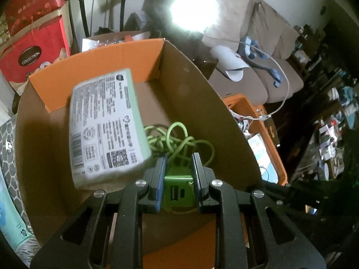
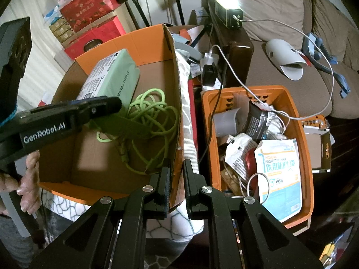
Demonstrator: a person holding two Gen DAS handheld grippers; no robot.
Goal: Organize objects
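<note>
- Cardboard box (image 2: 107, 163), orange on its flaps and rim, sits open at left on a white blanket (image 2: 188, 116) with a grey web pattern.
- A person's hand (image 2: 29, 183) grips the left hand-held gripper (image 1: 178, 180) at the frame's left edge; the tool reaches over the box.
- Left hand-held gripper is closed on a green charger (image 1: 178, 190), its ports facing the wrist camera, poised above the box floor.
- A mint-green pack (image 2: 110, 78) with a white printed label leans in the box's far left corner.
- The green cable (image 2: 148, 121) lies coiled on the box floor just beside the pack.
- Right hand-held gripper (image 2: 176, 179) is clamped on the box's right wall, one finger inside and one outside.
- Orange basket (image 2: 307, 157), right of the box, holds a medical mask pack (image 2: 280, 179), wrappers and white cords.
- A brown sofa (image 2: 314, 89) behind carries a white cable and a pale curved object.
</note>
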